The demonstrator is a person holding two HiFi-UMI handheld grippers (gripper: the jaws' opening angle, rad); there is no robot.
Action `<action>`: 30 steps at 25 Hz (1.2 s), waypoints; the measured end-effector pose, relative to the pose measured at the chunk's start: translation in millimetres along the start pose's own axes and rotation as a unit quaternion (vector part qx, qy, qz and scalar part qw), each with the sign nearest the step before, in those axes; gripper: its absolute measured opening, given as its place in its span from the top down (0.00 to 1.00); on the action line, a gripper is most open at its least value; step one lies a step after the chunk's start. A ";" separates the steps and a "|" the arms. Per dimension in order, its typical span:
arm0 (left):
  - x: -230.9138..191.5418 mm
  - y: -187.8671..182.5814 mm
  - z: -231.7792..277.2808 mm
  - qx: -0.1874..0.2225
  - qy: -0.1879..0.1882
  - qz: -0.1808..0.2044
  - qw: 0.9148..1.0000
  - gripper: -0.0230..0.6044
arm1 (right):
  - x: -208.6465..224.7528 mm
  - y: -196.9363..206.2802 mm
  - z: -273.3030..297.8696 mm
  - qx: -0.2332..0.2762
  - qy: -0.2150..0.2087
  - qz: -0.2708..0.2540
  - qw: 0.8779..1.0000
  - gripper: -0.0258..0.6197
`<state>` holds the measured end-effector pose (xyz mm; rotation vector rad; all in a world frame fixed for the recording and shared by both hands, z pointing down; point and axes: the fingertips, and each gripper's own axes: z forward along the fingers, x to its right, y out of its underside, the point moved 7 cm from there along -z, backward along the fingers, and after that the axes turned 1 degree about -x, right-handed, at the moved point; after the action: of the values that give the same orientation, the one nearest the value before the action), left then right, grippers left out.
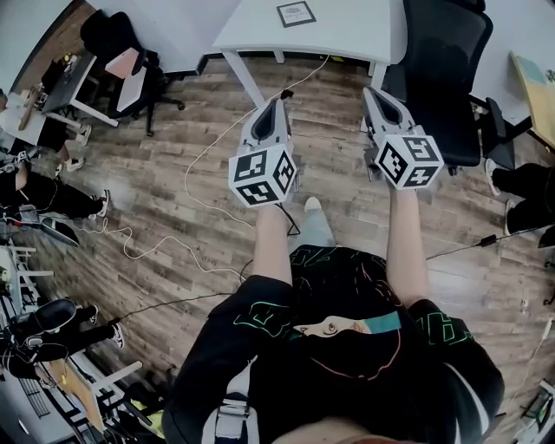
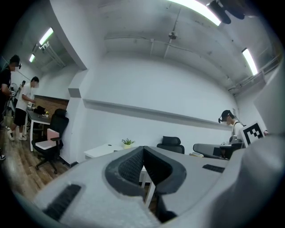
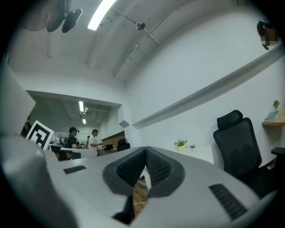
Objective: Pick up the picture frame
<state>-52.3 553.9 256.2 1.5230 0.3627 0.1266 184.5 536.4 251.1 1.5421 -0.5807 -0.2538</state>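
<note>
The picture frame [image 1: 296, 14], small and dark-edged with a pale print, lies flat on the white table [image 1: 347, 39] at the top of the head view. Both grippers are held level over the wooden floor, short of the table. My left gripper [image 1: 279, 102] points toward the table's near edge, and its jaws are shut with nothing between them [image 2: 143, 149]. My right gripper [image 1: 371, 90] is beside it, also shut and empty [image 3: 146, 151]. I cannot make out the frame in either gripper view.
A black office chair [image 1: 444, 69] stands right of the table, close to the right gripper. A white cable [image 1: 201, 156] trails over the floor. A chair with a pink seat [image 1: 130, 69] and a desk are at upper left. People stand along the left edge [image 1: 43, 195].
</note>
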 end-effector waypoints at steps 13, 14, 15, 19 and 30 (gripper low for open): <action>-18.3 41.9 61.5 -0.061 0.011 -0.014 0.998 0.95 | 29.9 37.2 42.7 -0.052 0.016 0.009 0.998 0.96; -21.1 46.7 68.2 -0.072 0.009 -0.005 0.997 0.95 | 33.7 43.4 48.8 -0.059 0.018 0.012 0.998 0.96; -24.7 51.5 75.1 -0.080 0.008 -0.002 0.997 0.95 | 37.4 49.5 55.8 -0.066 0.020 0.015 0.997 0.96; -41.9 66.8 104.0 -0.105 0.005 -0.006 0.994 0.95 | 51.8 69.8 87.9 -0.089 0.023 0.030 0.995 0.96; -104.1 77.6 181.7 -0.130 -0.010 0.002 0.991 0.95 | 72.8 93.2 190.5 -0.119 0.020 0.039 0.992 0.96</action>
<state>-82.9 353.6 350.0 1.2668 0.3132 0.1550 131.5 338.8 342.8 1.2895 -0.5562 -0.2235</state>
